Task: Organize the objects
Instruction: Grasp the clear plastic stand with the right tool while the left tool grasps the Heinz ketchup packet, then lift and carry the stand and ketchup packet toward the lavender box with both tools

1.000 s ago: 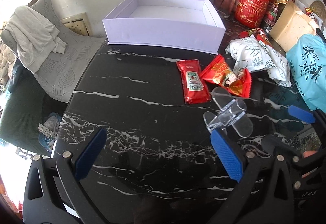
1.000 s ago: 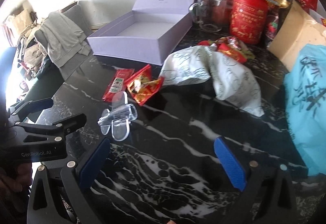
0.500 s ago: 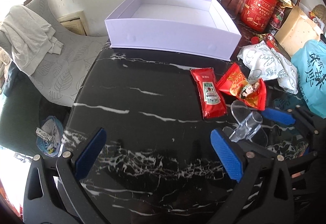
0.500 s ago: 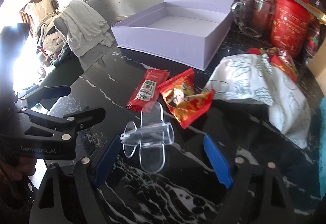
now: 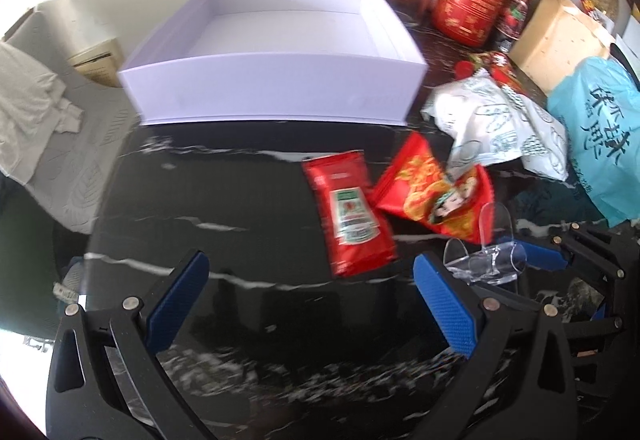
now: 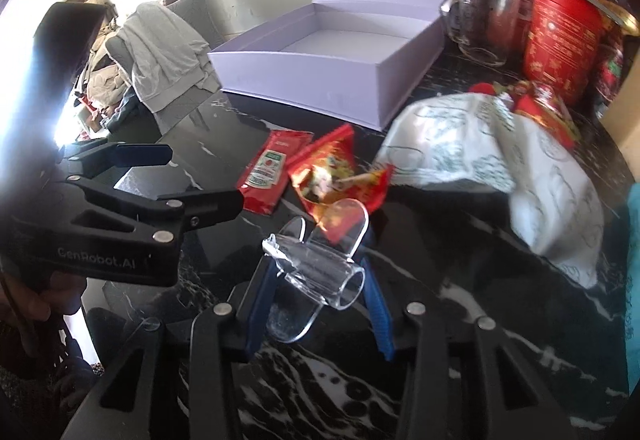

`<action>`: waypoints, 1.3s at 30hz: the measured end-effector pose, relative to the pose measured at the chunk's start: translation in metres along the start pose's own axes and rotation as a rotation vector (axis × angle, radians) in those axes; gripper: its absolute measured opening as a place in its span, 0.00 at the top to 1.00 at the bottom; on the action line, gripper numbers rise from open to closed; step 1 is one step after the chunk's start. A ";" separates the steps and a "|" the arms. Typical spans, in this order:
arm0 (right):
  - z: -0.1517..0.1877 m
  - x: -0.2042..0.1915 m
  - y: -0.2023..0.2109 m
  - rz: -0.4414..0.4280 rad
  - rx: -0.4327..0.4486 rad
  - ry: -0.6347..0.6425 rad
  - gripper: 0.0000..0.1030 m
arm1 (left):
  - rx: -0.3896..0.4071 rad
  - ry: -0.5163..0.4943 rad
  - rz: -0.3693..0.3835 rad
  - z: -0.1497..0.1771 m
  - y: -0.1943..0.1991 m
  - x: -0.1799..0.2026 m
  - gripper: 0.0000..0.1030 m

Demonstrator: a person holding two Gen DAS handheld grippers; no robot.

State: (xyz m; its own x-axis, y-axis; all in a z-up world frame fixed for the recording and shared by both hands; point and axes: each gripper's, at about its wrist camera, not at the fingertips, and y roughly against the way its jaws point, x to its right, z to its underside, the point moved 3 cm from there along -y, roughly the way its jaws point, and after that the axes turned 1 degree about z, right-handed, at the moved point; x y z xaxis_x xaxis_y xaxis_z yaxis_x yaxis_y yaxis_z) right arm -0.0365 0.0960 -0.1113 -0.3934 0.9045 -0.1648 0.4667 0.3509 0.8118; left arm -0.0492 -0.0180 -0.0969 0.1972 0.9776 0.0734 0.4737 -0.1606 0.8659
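Right gripper (image 6: 320, 296) clamped around clear plastic holder (image 6: 316, 268), above marble table (image 6: 460, 300)

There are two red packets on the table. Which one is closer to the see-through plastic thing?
The crumpled red snack packet with gold cartoon print; it lies right behind the clear plastic piece. The flat ketchup packet lies farther left.

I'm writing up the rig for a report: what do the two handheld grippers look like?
Both are matte black, with cut-out openings and silver rivets. Each finger carries a blue textured pad. The left gripper has "GenRobot.AI" in pale letters on its side. The right gripper is built the same. No cables or sleeves are clearly visible.
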 end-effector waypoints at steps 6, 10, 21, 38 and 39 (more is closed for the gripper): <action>0.011 0.018 0.012 0.030 0.003 -0.042 0.57 | -0.028 -0.041 -0.011 -0.003 -0.015 0.018 0.04; 0.014 0.021 0.014 0.035 0.009 -0.047 0.57 | -0.015 -0.046 -0.024 -0.003 -0.019 0.021 0.13; 0.014 0.021 0.014 0.040 0.013 -0.044 0.57 | 0.041 -0.105 0.018 -0.003 -0.010 0.026 0.62; 0.034 0.011 0.025 0.051 0.014 -0.015 0.57 | -0.032 -0.163 0.079 0.038 0.017 0.038 0.61; 0.034 0.011 0.025 0.052 0.015 -0.016 0.57 | -0.029 -0.158 0.057 0.038 0.017 0.038 0.59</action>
State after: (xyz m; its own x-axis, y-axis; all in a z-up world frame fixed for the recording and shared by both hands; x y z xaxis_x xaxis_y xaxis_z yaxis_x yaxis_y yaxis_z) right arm -0.0021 0.1227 -0.1119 -0.3555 0.9254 -0.1316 0.4983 0.3068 0.8109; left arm -0.0009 0.0111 -0.0988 0.3565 0.9332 0.0459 0.4335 -0.2087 0.8766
